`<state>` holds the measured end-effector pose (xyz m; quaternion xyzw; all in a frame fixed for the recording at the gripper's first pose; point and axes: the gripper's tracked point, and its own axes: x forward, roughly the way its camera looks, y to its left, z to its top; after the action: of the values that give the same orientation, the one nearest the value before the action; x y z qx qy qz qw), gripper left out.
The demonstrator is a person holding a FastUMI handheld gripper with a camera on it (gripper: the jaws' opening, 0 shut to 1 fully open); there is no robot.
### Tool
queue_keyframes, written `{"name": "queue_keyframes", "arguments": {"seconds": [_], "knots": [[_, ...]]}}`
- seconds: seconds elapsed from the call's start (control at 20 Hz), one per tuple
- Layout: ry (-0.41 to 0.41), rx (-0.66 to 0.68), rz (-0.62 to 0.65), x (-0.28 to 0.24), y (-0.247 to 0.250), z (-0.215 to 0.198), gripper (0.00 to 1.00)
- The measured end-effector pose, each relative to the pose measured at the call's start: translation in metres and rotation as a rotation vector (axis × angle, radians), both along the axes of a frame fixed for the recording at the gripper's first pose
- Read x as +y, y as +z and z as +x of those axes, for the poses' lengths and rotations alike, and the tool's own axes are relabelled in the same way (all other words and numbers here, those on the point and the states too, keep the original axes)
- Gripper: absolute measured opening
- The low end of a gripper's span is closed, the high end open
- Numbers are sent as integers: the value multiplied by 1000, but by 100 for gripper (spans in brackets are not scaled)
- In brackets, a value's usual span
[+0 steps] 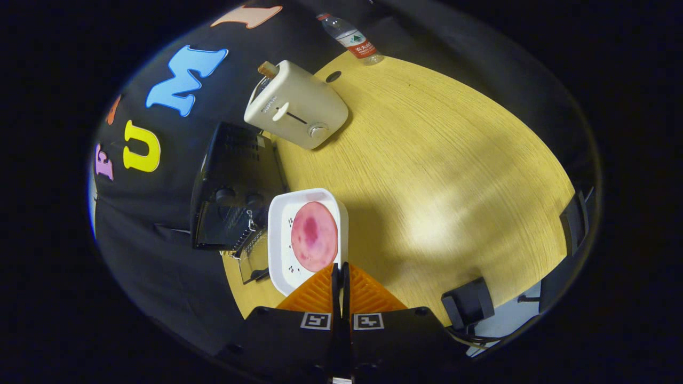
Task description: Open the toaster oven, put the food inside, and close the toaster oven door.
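Observation:
A round pink slice of food (314, 236) lies on a white square tray (277, 234). My gripper (340, 269) is shut on the tray's near rim, with the fingers almost touching and the tray reaching out just ahead of them. Beside the tray, on its far side, stands the black toaster oven (235, 160) with two knobs on its front. Its glass door (252, 261) hangs open, with a thin chain at its side. The tray's edge is close to the oven's open front.
On the wooden table (437, 160) beyond the oven stands a cream pop-up toaster (296, 104) with a slice of bread in it. A water bottle (355, 40) stands at the far edge. Black clamps (468, 304) sit on the near table edge.

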<state>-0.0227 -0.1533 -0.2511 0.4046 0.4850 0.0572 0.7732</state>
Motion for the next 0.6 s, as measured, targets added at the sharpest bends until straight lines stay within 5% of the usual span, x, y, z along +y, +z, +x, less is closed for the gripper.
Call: {"name": "queue_keyframes", "arguments": {"seconds": [0.6], "knots": [[-53, -113, 162, 102, 69, -45, 2]]}}
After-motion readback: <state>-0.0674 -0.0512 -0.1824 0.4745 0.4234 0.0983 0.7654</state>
